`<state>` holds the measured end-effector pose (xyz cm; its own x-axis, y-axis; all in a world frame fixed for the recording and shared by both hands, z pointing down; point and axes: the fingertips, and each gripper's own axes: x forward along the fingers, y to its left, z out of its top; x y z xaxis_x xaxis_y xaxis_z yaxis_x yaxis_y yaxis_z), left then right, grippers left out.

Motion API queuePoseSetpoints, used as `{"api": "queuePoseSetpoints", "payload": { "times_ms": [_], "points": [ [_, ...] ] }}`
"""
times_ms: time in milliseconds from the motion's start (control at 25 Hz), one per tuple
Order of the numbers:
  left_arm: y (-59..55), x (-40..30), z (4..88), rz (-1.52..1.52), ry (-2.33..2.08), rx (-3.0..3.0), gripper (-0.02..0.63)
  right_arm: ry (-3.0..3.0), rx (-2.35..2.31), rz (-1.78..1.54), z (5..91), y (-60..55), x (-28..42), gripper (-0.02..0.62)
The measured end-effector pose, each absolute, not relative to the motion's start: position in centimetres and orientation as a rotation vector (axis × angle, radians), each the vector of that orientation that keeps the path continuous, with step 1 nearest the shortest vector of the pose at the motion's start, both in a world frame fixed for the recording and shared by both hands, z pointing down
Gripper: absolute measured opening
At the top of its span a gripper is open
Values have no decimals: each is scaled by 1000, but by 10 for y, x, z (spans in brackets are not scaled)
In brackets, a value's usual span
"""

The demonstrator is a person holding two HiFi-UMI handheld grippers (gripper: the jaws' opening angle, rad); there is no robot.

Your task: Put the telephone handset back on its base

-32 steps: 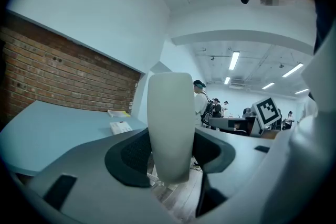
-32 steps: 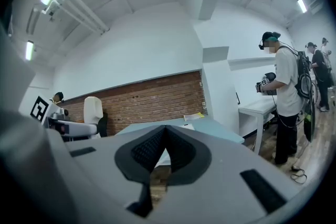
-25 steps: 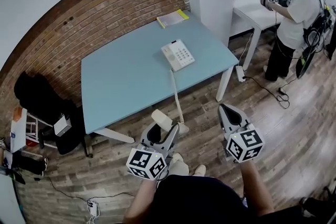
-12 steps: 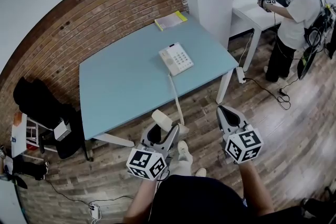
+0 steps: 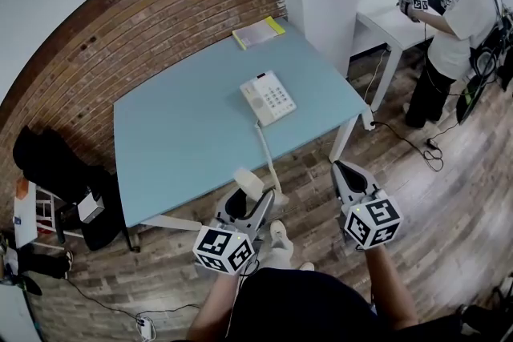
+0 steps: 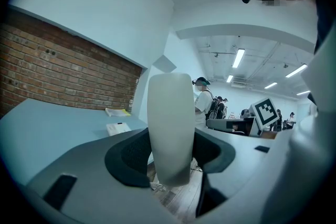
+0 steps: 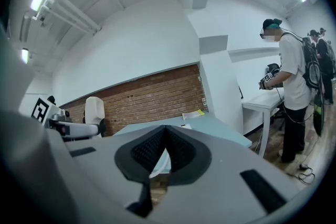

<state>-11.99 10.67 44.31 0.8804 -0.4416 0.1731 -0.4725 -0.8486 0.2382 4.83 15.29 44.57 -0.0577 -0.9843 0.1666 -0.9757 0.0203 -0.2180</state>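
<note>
Left claw (image 5: 250, 201) clamps handset (image 6: 169, 123) (head view shows base (image 5: 268, 98)).

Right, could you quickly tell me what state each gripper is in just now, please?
The left gripper is closed on the telephone handset.
The right gripper is closed, with nothing between its jaws.

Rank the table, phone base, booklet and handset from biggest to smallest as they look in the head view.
1. table
2. base
3. booklet, only a little smaller than the base
4. handset, but it is partly hidden and nearest the camera, so its place is unsure
</note>
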Motion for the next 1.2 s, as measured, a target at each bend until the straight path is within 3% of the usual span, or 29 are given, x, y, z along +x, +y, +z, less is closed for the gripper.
{"api": "queuePoseSetpoints", "payload": {
  "times_ms": [1200],
  "points": [
    [-57,-79,449,156,-534,2740,235,2168,-2212,-486,439,-6,78,12]
  ]
}}
